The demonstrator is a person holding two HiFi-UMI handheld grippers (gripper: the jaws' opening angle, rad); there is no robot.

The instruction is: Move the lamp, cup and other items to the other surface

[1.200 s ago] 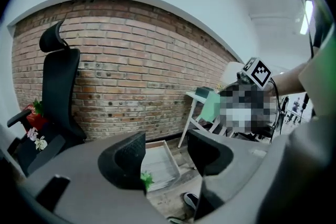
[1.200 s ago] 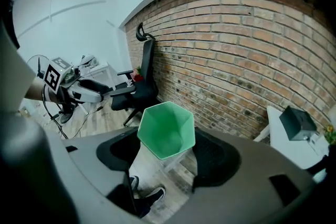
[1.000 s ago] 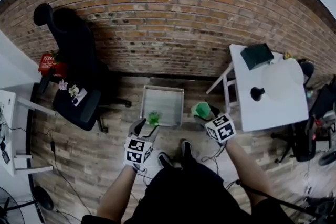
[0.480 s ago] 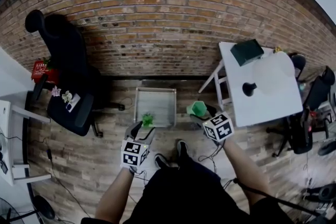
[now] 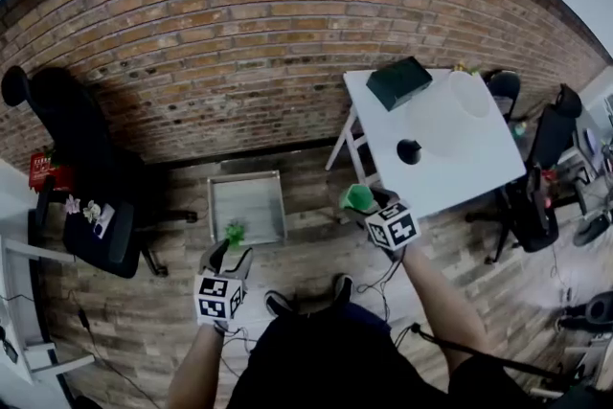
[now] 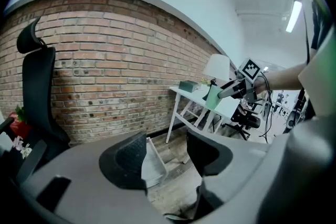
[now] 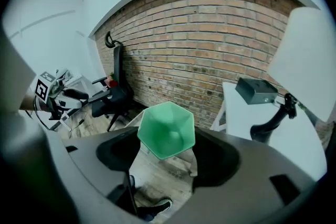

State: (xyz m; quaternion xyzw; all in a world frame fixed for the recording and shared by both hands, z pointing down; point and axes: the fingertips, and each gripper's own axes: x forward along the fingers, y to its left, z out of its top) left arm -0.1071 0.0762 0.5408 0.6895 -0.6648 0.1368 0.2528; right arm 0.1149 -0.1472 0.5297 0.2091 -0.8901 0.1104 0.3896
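My right gripper (image 5: 368,205) is shut on a green hexagonal cup (image 5: 359,197), held above the wooden floor just left of the white table (image 5: 479,170). In the right gripper view the cup (image 7: 167,130) sits between both jaws, mouth toward the camera. On the table stand a lamp with a white shade (image 5: 450,115) and black base (image 5: 409,150), and a dark box (image 5: 399,82). My left gripper (image 5: 228,252) hangs open over the floor, and the left gripper view shows nothing between its pads (image 6: 126,157). A small green item (image 5: 234,232) lies just beyond its tips.
A shallow metal tray (image 5: 213,211) lies on the floor by the brick wall, ahead of the left gripper. A black office chair (image 5: 81,158) stands at the left and another chair (image 5: 532,206) right of the table. My feet (image 5: 278,304) are below the grippers.
The view has swung to the right, so the white table now lies nearer the middle. My right gripper has carried the cup closer to the table's edge. The left gripper has shifted a little.
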